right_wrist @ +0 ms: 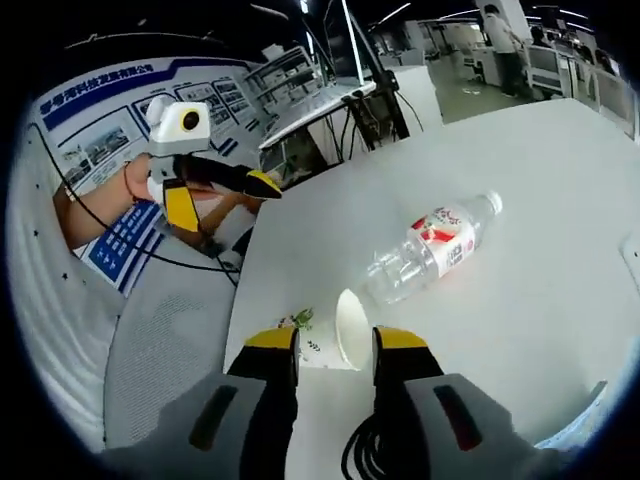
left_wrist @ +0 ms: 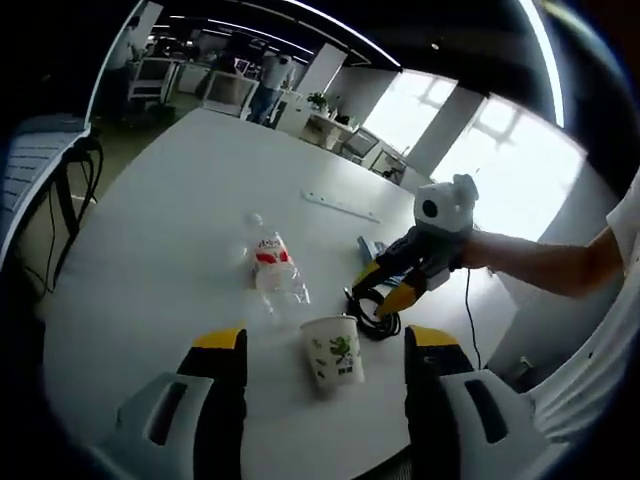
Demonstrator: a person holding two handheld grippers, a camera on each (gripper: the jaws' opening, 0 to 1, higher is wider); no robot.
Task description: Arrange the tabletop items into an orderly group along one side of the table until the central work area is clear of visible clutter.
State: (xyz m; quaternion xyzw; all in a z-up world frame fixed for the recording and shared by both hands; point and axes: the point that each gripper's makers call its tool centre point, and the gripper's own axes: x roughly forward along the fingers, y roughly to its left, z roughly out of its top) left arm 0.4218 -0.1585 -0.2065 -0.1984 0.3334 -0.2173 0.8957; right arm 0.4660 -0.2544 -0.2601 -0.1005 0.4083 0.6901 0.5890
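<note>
White counter [left_wrist: 150,260] in an open office carries my clutter mid-surface. Paper cup [left_wrist: 333,352] stands near the edge, the clear bottle [left_wrist: 274,268] lying on its side just beyond, a black cable [left_wrist: 375,318] beside. My right gripper [left_wrist: 385,285], jaws spread, reaches at the cable, I judge to gather it; my left gripper [left_wrist: 325,375] hangs spread before the cup.

Print on the bottle's [left_wrist: 272,266] red label is too small to read; the cable [right_wrist: 366,452] is cut off below.
</note>
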